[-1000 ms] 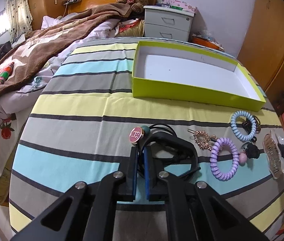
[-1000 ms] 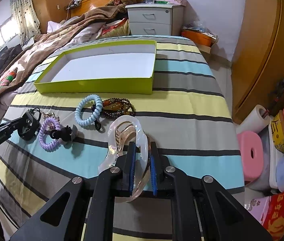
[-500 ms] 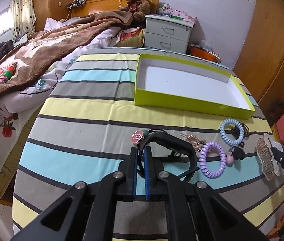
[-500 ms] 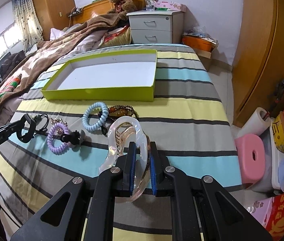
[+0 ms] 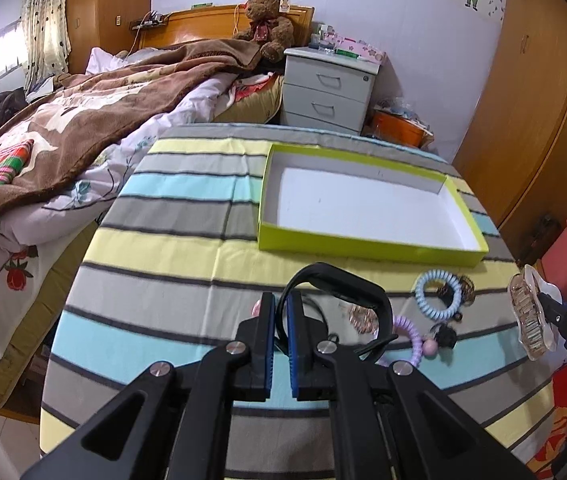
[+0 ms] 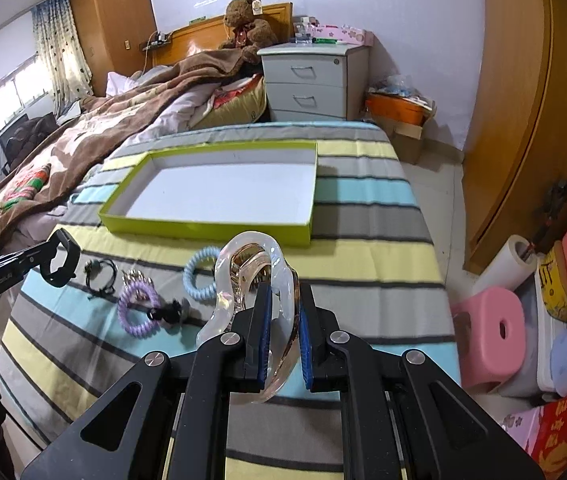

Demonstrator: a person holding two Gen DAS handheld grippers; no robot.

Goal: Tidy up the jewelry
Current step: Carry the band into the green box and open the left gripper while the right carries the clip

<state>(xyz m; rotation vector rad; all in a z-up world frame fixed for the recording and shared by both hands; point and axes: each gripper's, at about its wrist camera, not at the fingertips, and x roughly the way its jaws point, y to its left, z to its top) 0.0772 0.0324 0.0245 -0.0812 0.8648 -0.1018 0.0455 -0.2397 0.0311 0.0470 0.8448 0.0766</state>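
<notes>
My left gripper (image 5: 281, 306) is shut on a black band (image 5: 339, 280) and holds it above the striped cloth. It also shows at the left of the right wrist view as the left gripper (image 6: 49, 256). My right gripper (image 6: 281, 294) is shut on a clear hair claw clip (image 6: 249, 270), lifted off the cloth; this clip (image 5: 527, 316) appears at the right edge of the left wrist view. Beyond both lies an empty lime-green box (image 5: 363, 250) (image 6: 203, 228). On the cloth remain a blue coil tie (image 6: 199, 272), a purple coil tie (image 6: 137, 308), a black bobble tie (image 6: 167, 312), a gold clip (image 6: 135, 278) and a black cord (image 6: 101, 274).
The striped cloth covers a table (image 6: 363, 264) beside a bed with a brown blanket (image 6: 83, 140). A grey nightstand (image 6: 311, 80) stands behind it. On the floor at the right are a pink stool (image 6: 491, 332), a paper roll (image 6: 507, 264) and stacked boxes. A wooden wardrobe (image 6: 523, 100) is further right.
Both grippers have risen with what they hold. The black band has come up off the cloth, away from the pink charm and cord, and the clear clip hangs higher too.
</notes>
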